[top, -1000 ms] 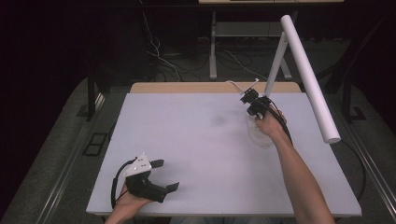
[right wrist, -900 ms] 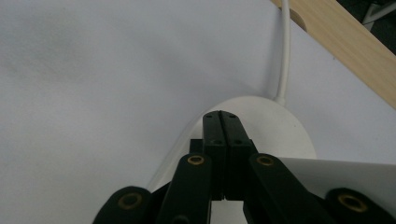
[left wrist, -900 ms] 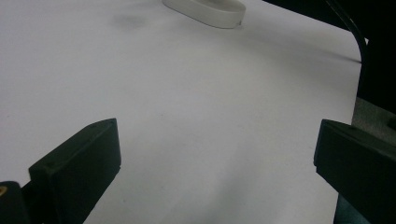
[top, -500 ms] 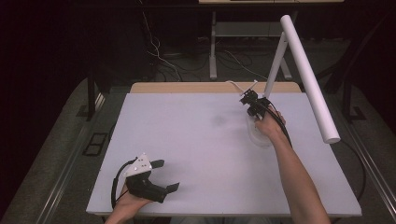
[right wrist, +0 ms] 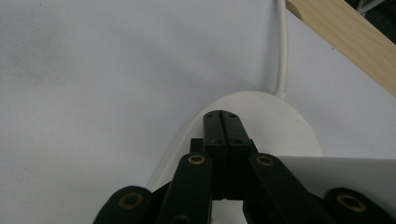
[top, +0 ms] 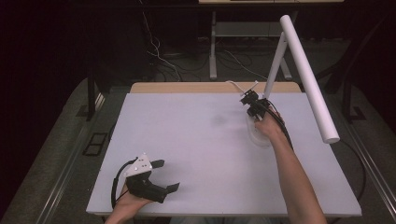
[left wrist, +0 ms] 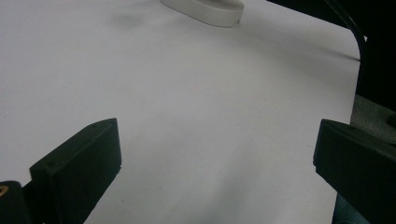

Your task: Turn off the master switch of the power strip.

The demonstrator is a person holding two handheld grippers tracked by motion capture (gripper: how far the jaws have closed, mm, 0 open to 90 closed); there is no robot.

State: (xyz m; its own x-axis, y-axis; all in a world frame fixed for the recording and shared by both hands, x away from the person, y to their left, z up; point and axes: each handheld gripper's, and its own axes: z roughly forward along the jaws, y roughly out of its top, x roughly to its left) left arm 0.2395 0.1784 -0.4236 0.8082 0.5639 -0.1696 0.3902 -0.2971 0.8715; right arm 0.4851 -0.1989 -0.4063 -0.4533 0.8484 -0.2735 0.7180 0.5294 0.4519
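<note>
A white desk lamp stands at the table's right side, its round base [top: 258, 136] flat on the white tabletop [top: 196, 135]. Its stem [top: 275, 65] rises to a long white tube head [top: 308, 79]. My right gripper [top: 250, 100] hovers over the far part of the base [right wrist: 280, 126], jaws shut together with nothing between them [right wrist: 222, 114]. My left gripper [top: 166, 176] rests near the front left edge, jaws wide open and empty [left wrist: 215, 154]. The lamp base [left wrist: 205, 9] lies far ahead of it.
The lamp's white cable [right wrist: 281, 46] runs from the base towards the wooden strip [top: 196, 87] along the table's far edge. Cables and a metal stand [top: 212, 51] sit on the floor beyond. The lamp head overhangs the table's right side.
</note>
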